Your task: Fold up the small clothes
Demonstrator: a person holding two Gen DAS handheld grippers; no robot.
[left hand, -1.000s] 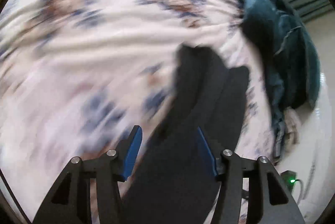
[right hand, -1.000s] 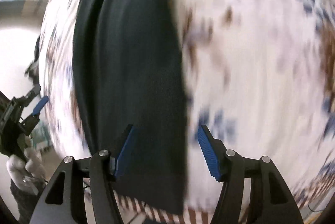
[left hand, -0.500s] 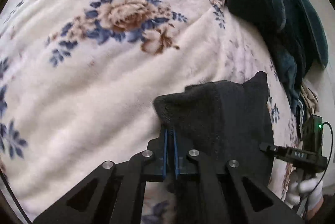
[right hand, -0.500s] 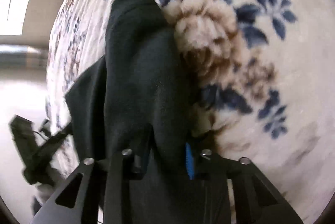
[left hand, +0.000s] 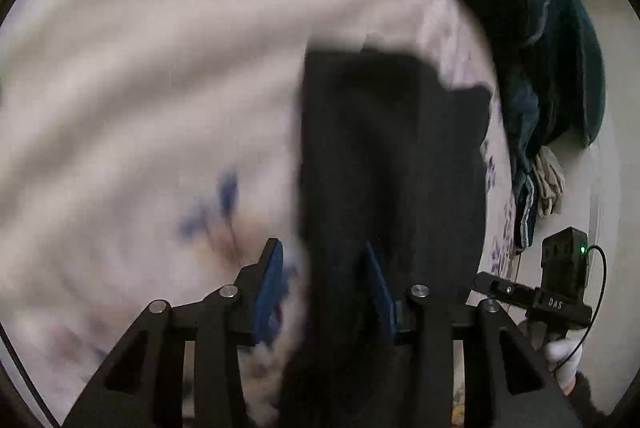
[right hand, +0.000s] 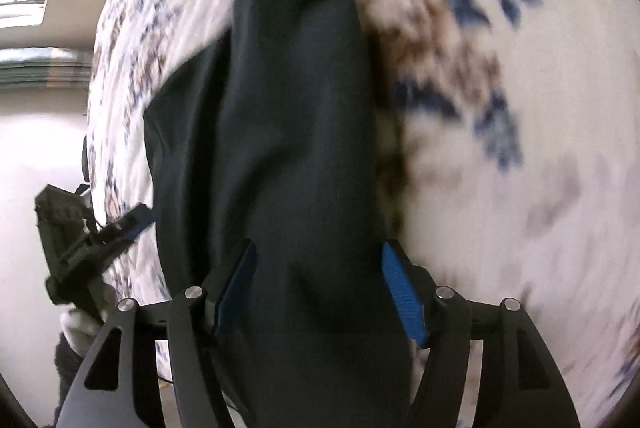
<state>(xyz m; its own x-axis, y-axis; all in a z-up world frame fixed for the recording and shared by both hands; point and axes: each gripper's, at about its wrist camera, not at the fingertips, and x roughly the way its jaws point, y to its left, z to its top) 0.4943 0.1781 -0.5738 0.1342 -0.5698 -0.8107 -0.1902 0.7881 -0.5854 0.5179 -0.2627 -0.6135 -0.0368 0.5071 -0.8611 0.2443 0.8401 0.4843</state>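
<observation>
**Both tongs let go of the dark cloth**

The black cloth (left hand: 392, 164) lies flat on the flowery blanket (left hand: 160, 88), folded long and thin. The left tongs (left hand: 320, 288) are open, with the cloth's near edge lying between the 2 blue pads. The right tongs (right hand: 316, 292) are open too, right over the cloth (right hand: 288, 116), holding nothing.

To fold well, I think each tong should pinch 1 corner of the near end, lift a little, and lay it on the far end, edges matching.

The blanket is soft and lumpy, so go slowly. Beyond the cloth sits a blue-green heap of clothes (left hand: 540, 48) at the bed's edge. Pale floor (right hand: 36, 156) shows beside the bed.
</observation>
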